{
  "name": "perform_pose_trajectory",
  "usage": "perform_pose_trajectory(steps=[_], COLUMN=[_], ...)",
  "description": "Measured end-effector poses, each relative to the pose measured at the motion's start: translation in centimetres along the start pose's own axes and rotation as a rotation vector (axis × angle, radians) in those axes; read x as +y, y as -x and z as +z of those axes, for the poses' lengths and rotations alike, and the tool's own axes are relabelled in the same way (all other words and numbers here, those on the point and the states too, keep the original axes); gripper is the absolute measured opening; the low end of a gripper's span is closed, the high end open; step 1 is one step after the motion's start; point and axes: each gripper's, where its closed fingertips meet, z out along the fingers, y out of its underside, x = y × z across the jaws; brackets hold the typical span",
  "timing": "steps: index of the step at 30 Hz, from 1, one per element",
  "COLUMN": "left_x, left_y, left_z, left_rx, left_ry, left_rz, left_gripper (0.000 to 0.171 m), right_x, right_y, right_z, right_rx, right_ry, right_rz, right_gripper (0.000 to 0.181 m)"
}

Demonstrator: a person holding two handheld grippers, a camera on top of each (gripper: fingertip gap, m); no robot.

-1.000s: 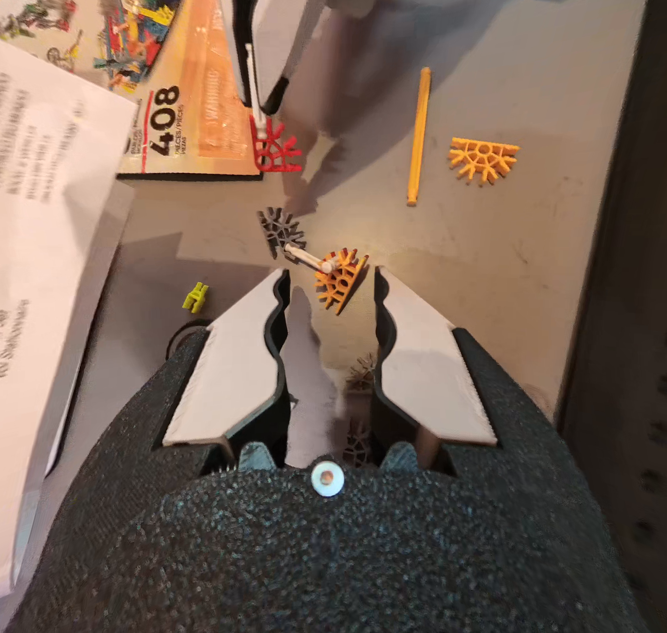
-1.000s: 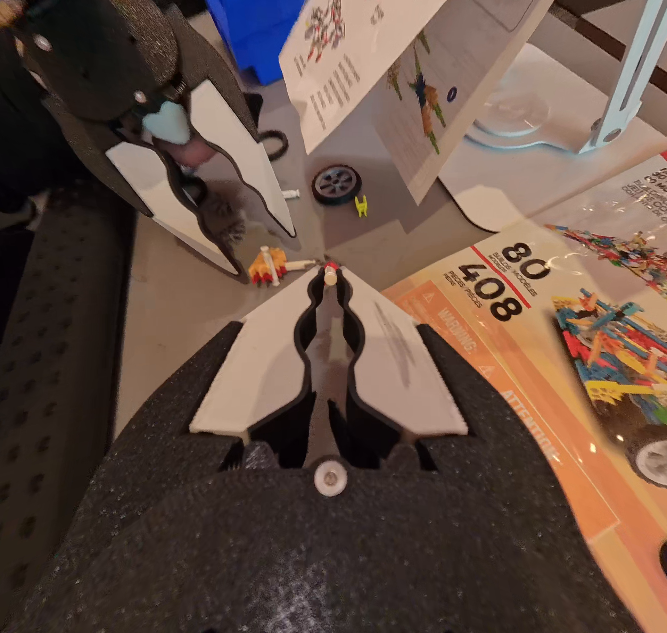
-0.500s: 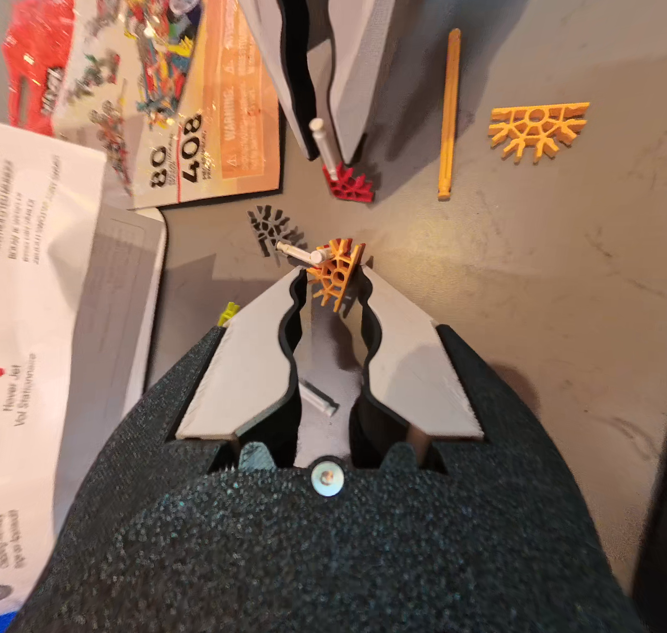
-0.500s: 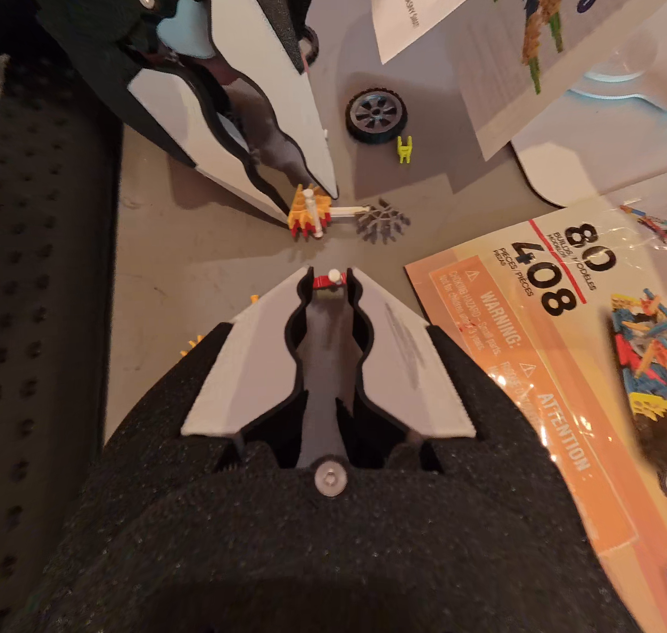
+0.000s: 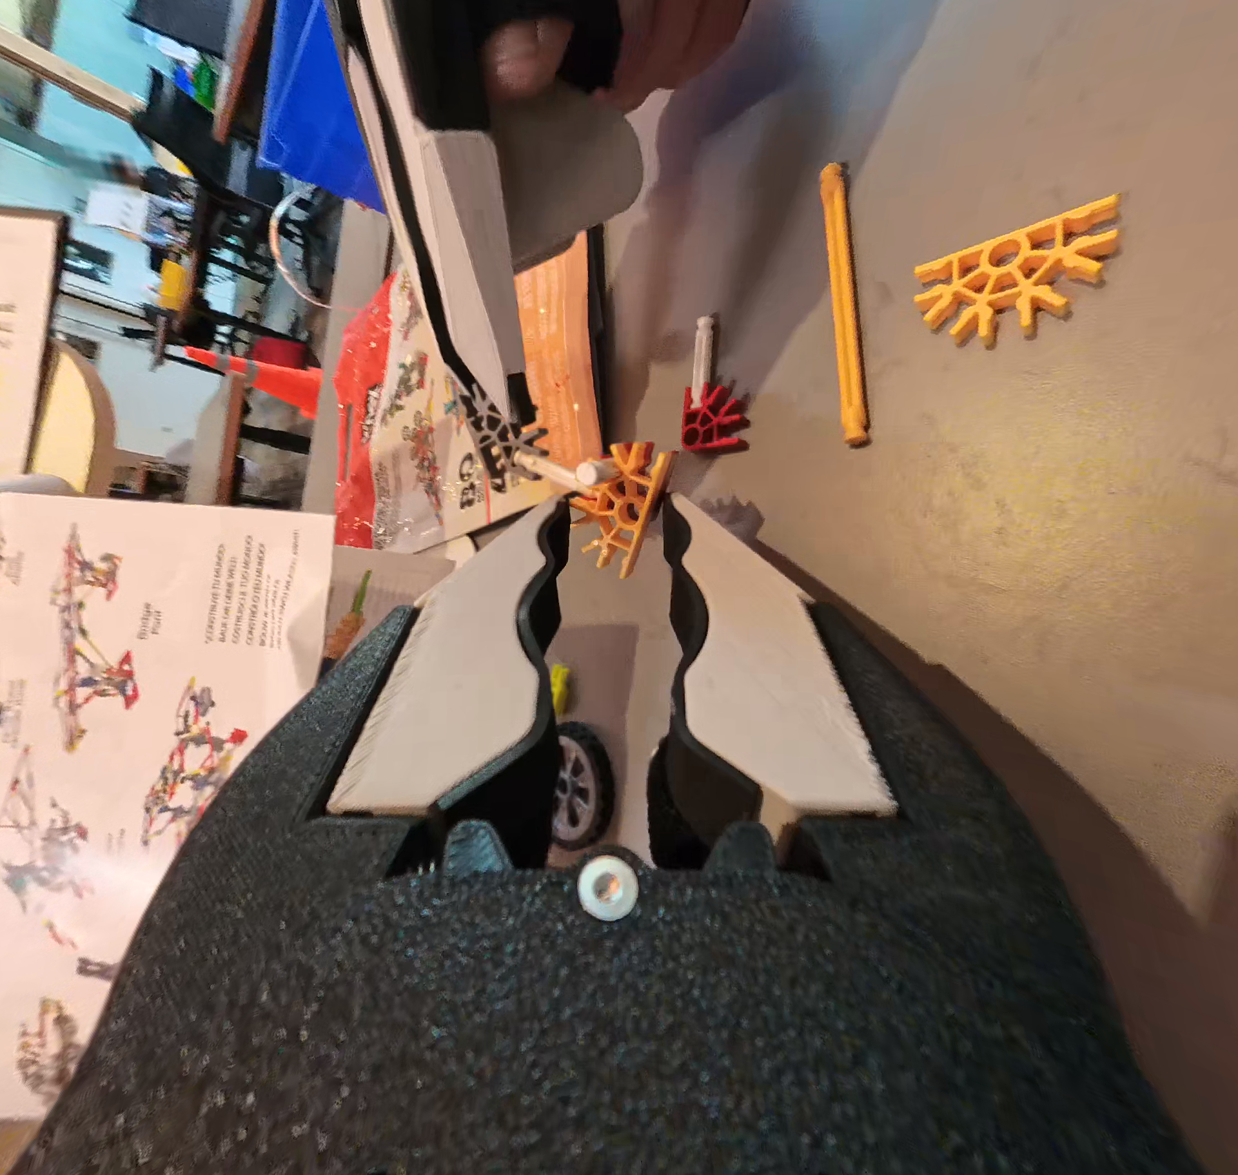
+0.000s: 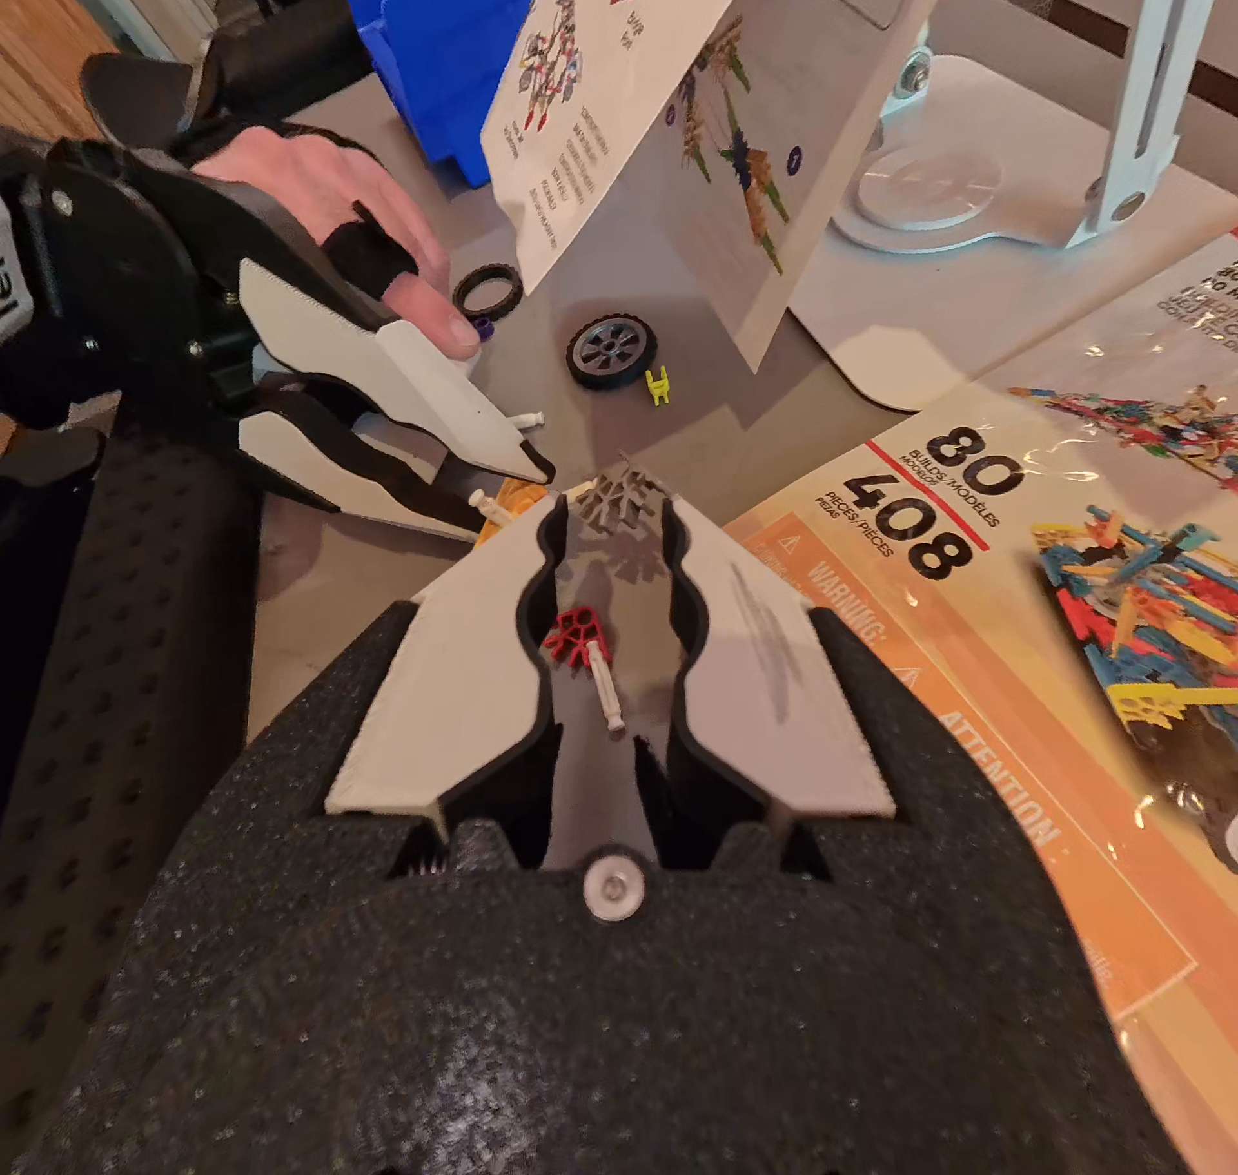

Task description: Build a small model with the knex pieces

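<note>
Grey table top (image 5: pixel 1005 540) is lying under both claws, with toy building bits spread over it. The left gripper (image 5: pixel 616 507) is now squeezing the orange connector (image 5: pixel 620 520) between its tips and is holding it up off the table, where a moment ago it was only closing in on it. A white rod (image 5: pixel 559 470) is sticking out of that piece and is joining it to the grey connector (image 6: pixel 613 496). The right gripper (image 6: pixel 613 507) has let go of the red connector (image 6: pixel 576 634), which is now lying on the table with its own short peg (image 6: pixel 606 687). Its fingers are now sitting on either side of the grey connector, but it is hard to tell whether they are pinching it. A long yellow stick (image 5: pixel 844 306) is lying well apart.
</note>
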Motion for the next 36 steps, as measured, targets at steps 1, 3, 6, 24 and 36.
perform_pose_trajectory(steps=[1, 3, 6, 24, 36], left_x=[-0.1, -0.2, -0.2, -1.9, 0.3], left_y=[0.2, 0.6, 0.7, 1.4, 1.8], left_z=[0.0, -0.1, 0.1, -1.2, -0.8], left_rx=[-0.017, -0.049, -0.072, 0.11, 0.152], left_ry=[-0.002, -0.01, -0.001, -0.173, 0.001], left_rz=[0.01, 0.037, 0.067, -0.365, -0.502], left_gripper=[0.027, 0.027, 0.025, 0.012, 0.005], right_x=[-0.1, -0.2, -0.9, -0.2, 5.3], right_y=[-0.1, -0.3, 0.0, 4.0, 0.9], right_z=[0.0, -0.1, -0.4, 0.5, -1.0], right_rx=[-0.001, 0.008, -0.013, -0.083, -0.007], right_ry=[-0.008, -0.012, -0.056, 0.015, 0.296], right_rz=[0.008, 0.019, 0.018, -0.285, -0.248], right_gripper=[0.023, 0.019, 0.014, 0.006, 0.019])
